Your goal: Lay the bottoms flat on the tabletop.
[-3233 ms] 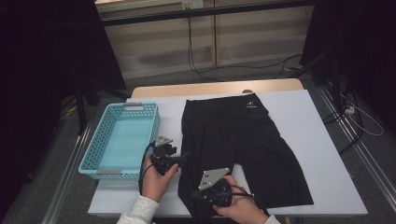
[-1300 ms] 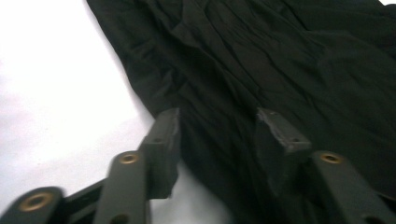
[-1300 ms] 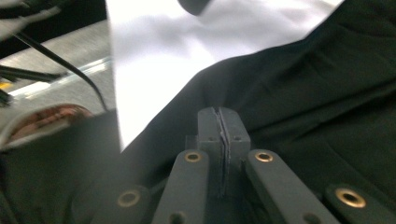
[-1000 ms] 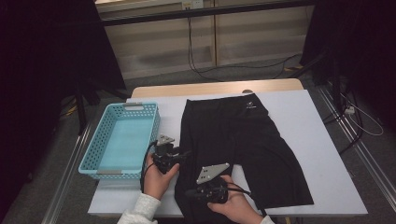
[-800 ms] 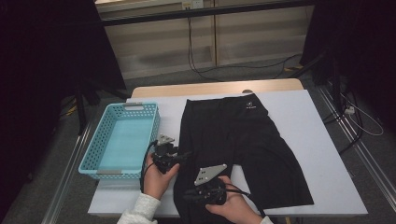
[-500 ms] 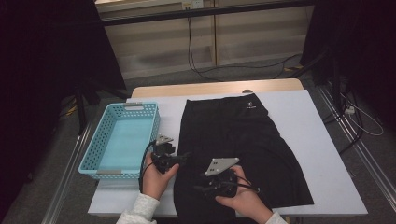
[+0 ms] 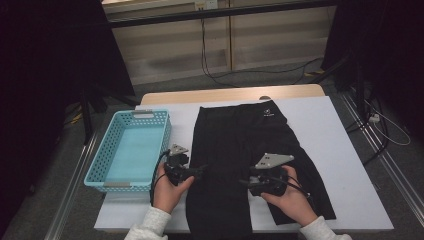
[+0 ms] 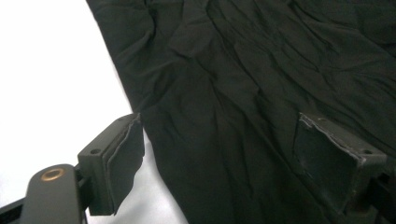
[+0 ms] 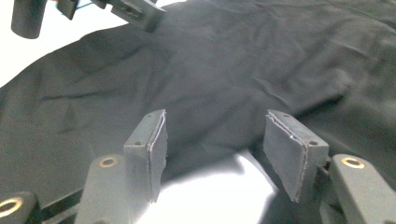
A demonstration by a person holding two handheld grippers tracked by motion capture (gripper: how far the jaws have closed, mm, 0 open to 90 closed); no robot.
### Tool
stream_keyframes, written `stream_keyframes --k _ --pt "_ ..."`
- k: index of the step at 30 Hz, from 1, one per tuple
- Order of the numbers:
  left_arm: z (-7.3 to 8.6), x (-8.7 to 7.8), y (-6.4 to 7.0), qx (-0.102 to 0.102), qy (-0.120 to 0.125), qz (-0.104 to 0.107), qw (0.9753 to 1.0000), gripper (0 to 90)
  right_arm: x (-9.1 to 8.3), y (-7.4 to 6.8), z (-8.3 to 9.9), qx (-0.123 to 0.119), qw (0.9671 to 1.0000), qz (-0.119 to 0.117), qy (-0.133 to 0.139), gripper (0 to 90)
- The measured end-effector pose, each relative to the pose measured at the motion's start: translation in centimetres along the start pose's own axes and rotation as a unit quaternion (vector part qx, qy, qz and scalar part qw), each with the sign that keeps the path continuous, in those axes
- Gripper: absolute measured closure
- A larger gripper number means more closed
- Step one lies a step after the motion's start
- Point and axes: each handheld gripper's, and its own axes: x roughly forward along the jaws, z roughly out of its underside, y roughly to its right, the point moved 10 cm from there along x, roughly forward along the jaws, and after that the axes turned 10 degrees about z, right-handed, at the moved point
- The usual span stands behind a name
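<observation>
— How are the jaws standing?
— Both the left gripper [image 8: 219,154] and the right gripper [image 9: 224,154] are holding their jaws spread, pinching nothing.
— And the black shorts [image 7: 245,150]?
— They are lying flat on the table [image 7: 345,150], their edge passing between each pair of jaws.

The black shorts [image 7: 250,165] cover the middle of the white surface [image 7: 345,150], leaving bare strips to their right and along the far edge where a gripper could pass freely. On the left, the turquoise basket [image 7: 131,150] stands just beside the shorts, so only a narrow bare strip of surface lies between them, and the left gripper [image 7: 200,171] sits there. The right gripper [image 7: 243,182] hangs over the gap between the two legs, its jaws apart.
</observation>
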Motion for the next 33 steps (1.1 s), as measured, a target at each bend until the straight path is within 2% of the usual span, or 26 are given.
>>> stream_keyframes --k 7,9,13,19,20,21,25,27,29,33 --pt "-0.1 0.2 0.1 0.007 -0.002 -0.002 1.0 16.4 -1.8 3.0 0.4 0.023 0.999 0.037 0.013 43.3" --pt "-0.1 0.2 0.1 0.007 -0.004 0.0 1.0 16.4 -2.3 3.7 1.0 0.028 0.9987 0.042 0.008 49.8" --pt "-0.2 -0.1 0.0 0.006 -0.001 -0.004 1.0 16.3 -2.7 4.5 2.2 0.03 0.9983 0.049 -0.004 55.8" --pt "-0.2 -0.2 0.1 0.009 0.0 -0.006 0.9999 16.2 -1.8 4.1 4.1 0.015 0.9976 0.053 -0.042 57.0" --pt "-0.2 -0.2 0.1 0.009 0.0 -0.006 0.9999 16.3 -1.5 4.0 4.5 0.01 0.9973 0.05 -0.052 60.8" --pt "-0.2 -0.2 0.1 0.009 -0.001 -0.005 0.9999 16.3 -1.3 3.9 4.7 0.006 0.9975 0.054 -0.045 65.1" --pt "-0.1 -0.2 0.1 0.008 -0.002 -0.003 1.0 16.3 -1.4 4.0 4.7 0.013 0.9971 0.054 -0.052 86.1" --pt "-0.2 -0.2 0.1 0.008 -0.002 -0.002 1.0 16.3 -1.6 3.9 4.8 0.021 0.9975 0.044 -0.052 89.9" --pt "-0.2 -0.2 0.2 0.009 -0.004 -0.001 1.0 16.3 -1.8 3.3 4.8 0.024 0.9977 0.028 -0.057 90.0" --pt "-0.2 -0.1 0.4 0.011 -0.005 0.001 0.9999 16.3 -2.1 1.6 4.8 0.008 0.9978 0.011 -0.065 90.0"
